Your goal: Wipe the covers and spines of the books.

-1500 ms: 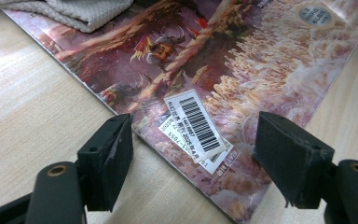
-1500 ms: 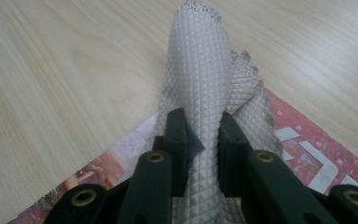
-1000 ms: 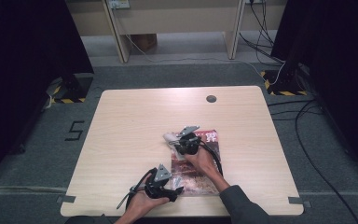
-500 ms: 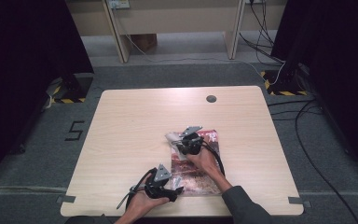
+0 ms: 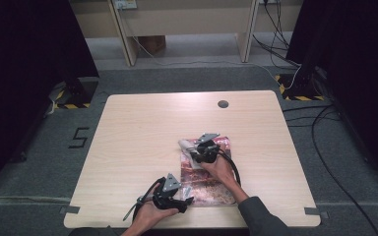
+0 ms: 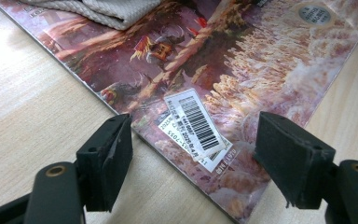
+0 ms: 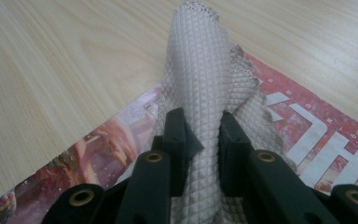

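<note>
- The table is a pale wooden top, and the magazine serves as the landmark: it lies flat on the near right part of the top, well apart from the small dark round hole toward the far edge.
- In the left gripper view the magazine's glossy cover carries a white barcode label near its closest corner.
- The grey waffle-textured cloth lies bunched on the magazine's far left corner, with its tip reaching past that corner over bare wood.
- The right gripper is clamped on a raised fold of the cloth, both pads pressing the fabric, directly above that far corner.
- The left gripper hovers at the magazine's near left corner with its jaws spread wide on either side of the barcode label, gripping nothing.
- Judgement: the step in hand looks like wiping the cover, or lifting the cloth off it, while the other tool stands ready to steady the magazine.
- Judgement: the next move calls for keeping the pinch firm and drawing the cloth across or away without dragging the magazine along; pressing the left jaws onto the near corner would hold it still.
</note>
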The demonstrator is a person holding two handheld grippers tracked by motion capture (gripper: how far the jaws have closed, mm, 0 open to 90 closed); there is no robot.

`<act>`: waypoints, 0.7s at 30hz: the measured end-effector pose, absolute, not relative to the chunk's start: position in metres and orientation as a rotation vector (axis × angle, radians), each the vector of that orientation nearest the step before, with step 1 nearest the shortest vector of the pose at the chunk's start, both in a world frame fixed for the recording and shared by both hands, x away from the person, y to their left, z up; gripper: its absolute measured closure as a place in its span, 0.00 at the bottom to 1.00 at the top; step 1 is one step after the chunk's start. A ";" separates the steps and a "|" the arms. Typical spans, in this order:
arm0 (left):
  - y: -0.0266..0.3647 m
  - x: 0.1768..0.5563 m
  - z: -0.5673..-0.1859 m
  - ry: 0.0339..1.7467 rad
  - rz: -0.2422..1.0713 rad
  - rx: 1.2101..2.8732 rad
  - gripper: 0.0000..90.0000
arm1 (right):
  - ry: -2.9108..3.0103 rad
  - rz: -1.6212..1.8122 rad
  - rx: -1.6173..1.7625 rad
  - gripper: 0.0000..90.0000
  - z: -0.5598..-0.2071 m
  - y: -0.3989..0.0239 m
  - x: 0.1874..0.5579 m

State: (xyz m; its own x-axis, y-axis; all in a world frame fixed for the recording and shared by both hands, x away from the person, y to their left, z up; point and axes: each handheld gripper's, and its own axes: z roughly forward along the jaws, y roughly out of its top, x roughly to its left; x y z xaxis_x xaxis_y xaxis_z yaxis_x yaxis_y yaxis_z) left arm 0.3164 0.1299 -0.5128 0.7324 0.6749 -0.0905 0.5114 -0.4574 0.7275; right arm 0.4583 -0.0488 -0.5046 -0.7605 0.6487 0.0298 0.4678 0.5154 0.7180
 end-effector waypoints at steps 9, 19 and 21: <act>0.130 0.316 -0.513 0.891 0.274 2.156 0.29 | 2.589 1.107 0.882 0.86 -0.504 -0.034 0.447; 0.130 0.316 -0.513 0.892 0.272 2.157 0.29 | 2.618 1.116 0.856 0.85 -0.504 -0.039 0.441; 0.130 0.316 -0.513 0.891 0.272 2.158 0.29 | 2.605 1.102 0.878 0.85 -0.503 -0.044 0.444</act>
